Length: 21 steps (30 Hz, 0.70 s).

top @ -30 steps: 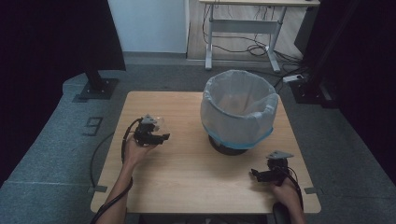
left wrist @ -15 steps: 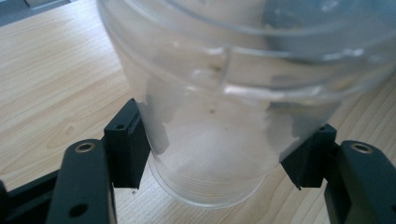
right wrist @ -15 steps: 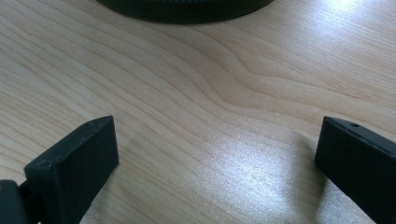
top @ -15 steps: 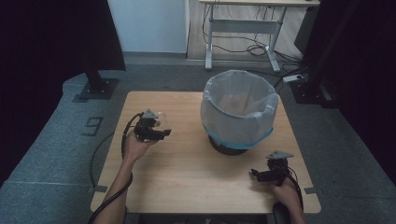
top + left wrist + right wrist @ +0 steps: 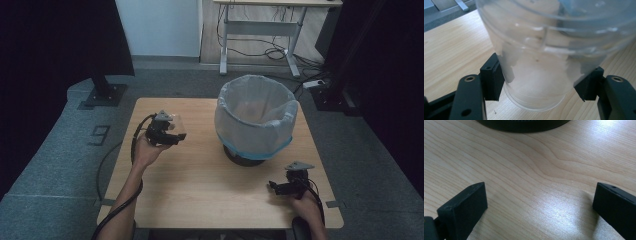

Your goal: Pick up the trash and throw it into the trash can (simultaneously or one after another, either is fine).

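Observation:
A clear plastic cup (image 5: 541,65) fills the left gripper view, and my left gripper (image 5: 540,82) is shut on its lower wall, one pad on each side. In the high view that left gripper (image 5: 172,131) is held above the table's left part, with the clear cup (image 5: 176,121) faint at its tip. A bin lined with a translucent white bag (image 5: 256,114) stands at the table's right centre on a dark base. My right gripper (image 5: 274,187) rests low near the front right corner, open with bare wood between its jaws (image 5: 540,205).
The wooden table (image 5: 200,185) has free room in its middle and front. The bin's dark base (image 5: 524,125) lies just beyond the right gripper. A desk frame and cables stand on the floor behind the table. Dark curtains hang at both sides.
My left gripper with the cup has risen and moved slightly toward the bin. The right gripper has stayed in place.

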### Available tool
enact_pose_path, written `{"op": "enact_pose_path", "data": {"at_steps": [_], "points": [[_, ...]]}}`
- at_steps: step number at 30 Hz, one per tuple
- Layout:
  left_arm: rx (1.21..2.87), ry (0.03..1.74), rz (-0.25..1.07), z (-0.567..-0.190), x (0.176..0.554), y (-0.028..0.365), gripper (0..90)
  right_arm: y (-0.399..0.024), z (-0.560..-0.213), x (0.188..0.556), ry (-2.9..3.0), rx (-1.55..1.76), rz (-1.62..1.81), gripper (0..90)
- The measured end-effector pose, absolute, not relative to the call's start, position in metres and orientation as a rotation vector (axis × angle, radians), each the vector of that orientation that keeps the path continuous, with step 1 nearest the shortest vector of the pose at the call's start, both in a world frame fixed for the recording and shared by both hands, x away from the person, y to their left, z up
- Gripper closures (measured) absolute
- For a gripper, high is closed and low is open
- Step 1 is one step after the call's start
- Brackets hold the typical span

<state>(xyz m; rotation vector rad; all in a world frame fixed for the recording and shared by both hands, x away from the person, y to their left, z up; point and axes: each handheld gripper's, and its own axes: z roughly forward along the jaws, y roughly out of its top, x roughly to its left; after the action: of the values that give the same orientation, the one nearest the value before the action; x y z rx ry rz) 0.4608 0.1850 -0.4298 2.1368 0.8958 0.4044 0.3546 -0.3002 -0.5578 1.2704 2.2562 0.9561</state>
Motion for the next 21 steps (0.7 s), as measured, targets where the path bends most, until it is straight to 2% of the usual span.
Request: {"op": "enact_pose_path", "data": {"at_steps": [21], "points": [[2.157, 0.852, 0.418, -0.389, 0.462, 0.175, 34.2, -0.300, -0.558, 0.355, 2.257, 1.271, 0.957, 0.0]]}}
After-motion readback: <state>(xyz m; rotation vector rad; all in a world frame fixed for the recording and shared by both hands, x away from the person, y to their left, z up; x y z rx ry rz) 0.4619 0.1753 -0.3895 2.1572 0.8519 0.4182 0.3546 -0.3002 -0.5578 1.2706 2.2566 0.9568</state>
